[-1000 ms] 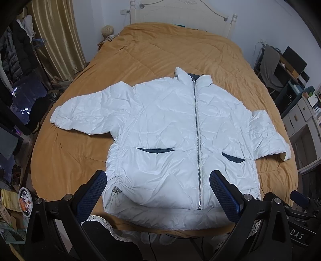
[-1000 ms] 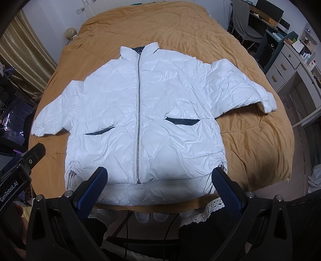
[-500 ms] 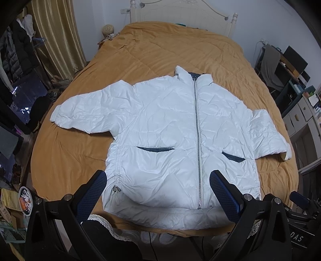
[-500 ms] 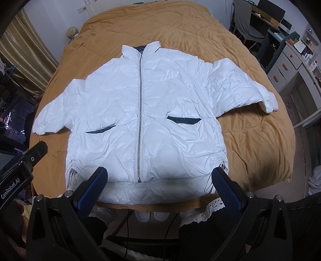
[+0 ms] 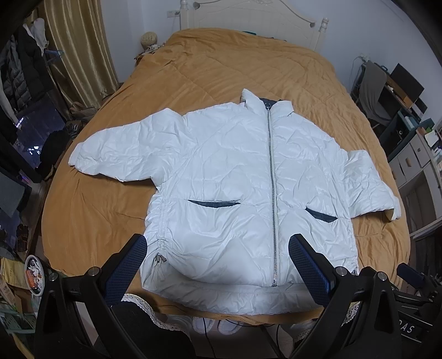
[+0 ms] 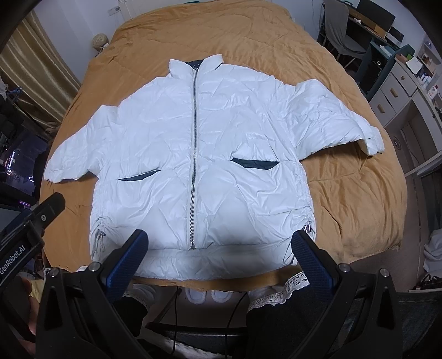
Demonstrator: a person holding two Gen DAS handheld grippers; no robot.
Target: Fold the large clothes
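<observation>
A white puffer jacket (image 5: 229,176) lies flat and zipped on the orange bedspread (image 5: 243,63), collar far, hem near, both sleeves spread out. It also shows in the right wrist view (image 6: 199,149). My left gripper (image 5: 218,265) is open and empty, held above the hem left of the zipper. My right gripper (image 6: 219,261) is open and empty, above the hem right of the zipper. The left gripper's body (image 6: 27,229) shows at the left edge of the right wrist view.
The bedspread (image 6: 345,193) ends at the near edge, with a lace trim (image 6: 279,290) below. A white headboard (image 5: 248,22) stands at the far end. A desk, chair and drawers (image 5: 408,154) stand on the right. Curtains and clutter (image 5: 69,55) are on the left.
Both grippers have drifted slightly toward the jacket; it sits a little lower and larger in the right wrist view. The jacket itself has not moved.
</observation>
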